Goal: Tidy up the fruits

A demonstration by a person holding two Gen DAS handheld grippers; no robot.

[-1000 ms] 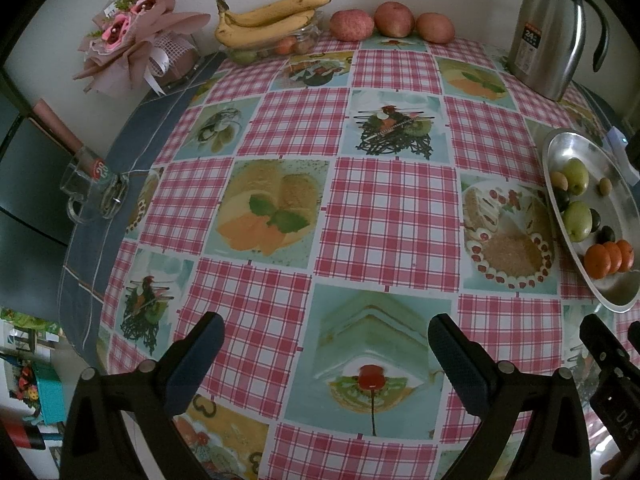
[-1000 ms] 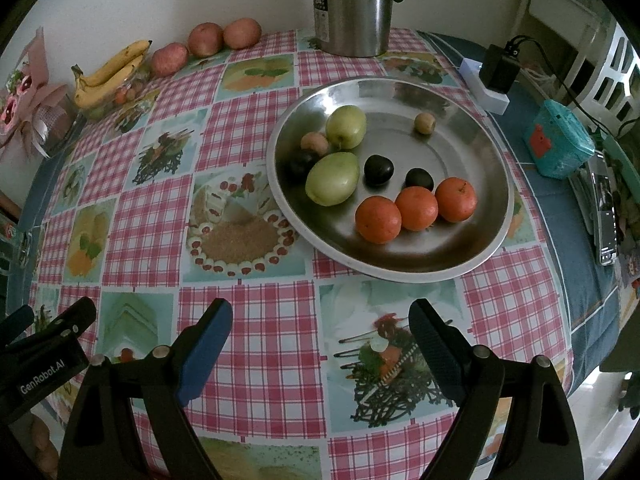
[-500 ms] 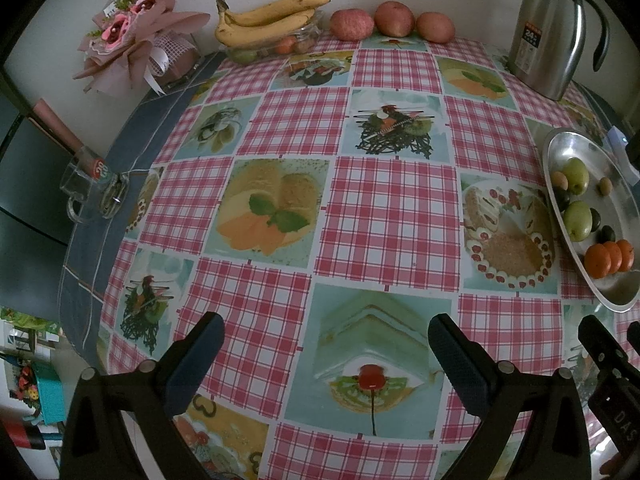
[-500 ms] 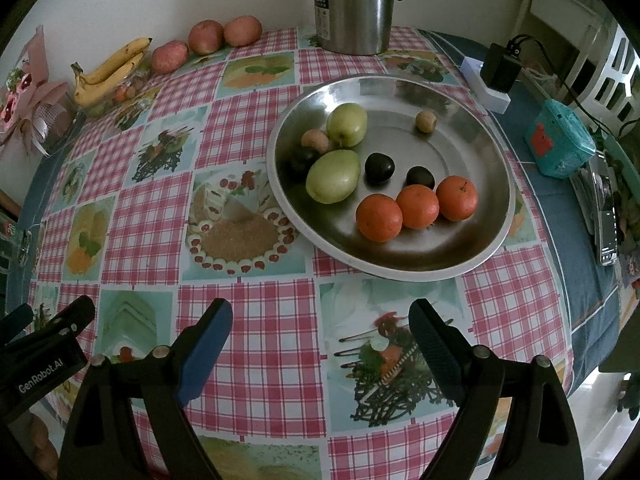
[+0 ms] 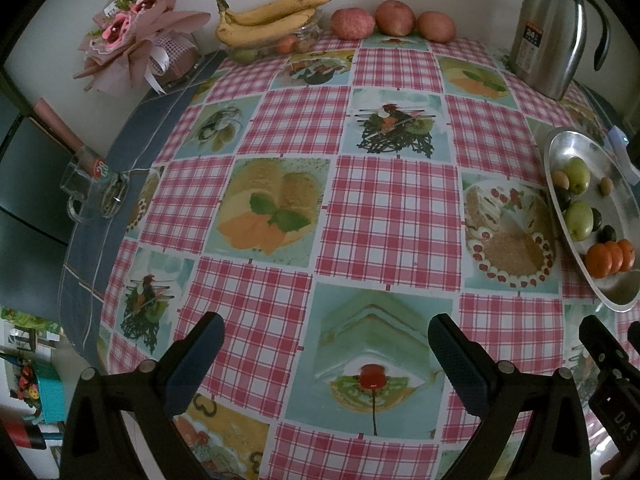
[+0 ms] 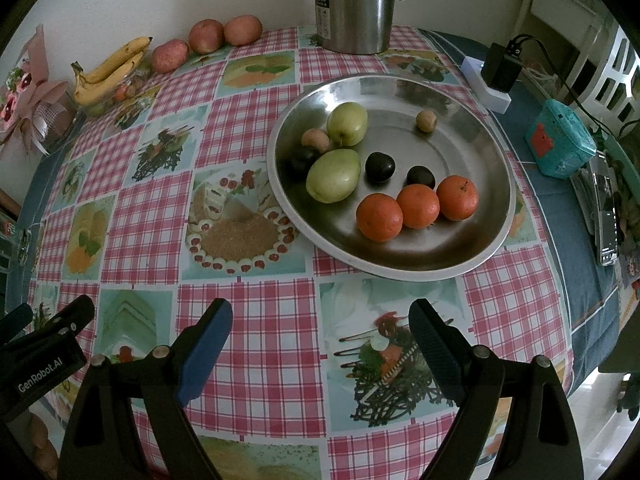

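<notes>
The right gripper [image 6: 320,336] hung over the checked bench [image 6: 256,320], its jaws spread wide with nothing between them. Just beyond it sat a metal plate [image 6: 472,240] holding three oranges [image 6: 418,205] touching in a row, two green fruits [image 6: 334,175], three small dark fruits [image 6: 379,167] and two little brown ones [image 6: 426,121]. A steel jug [image 6: 352,4] stood behind the plate by the wall. Along the far left edge lay three reddish apples [image 6: 206,36] and a bunch of bananas [image 6: 108,72]. The left gripper [image 6: 44,340] showed at the lower left edge; whether its jaws were apart could not be told.
</notes>
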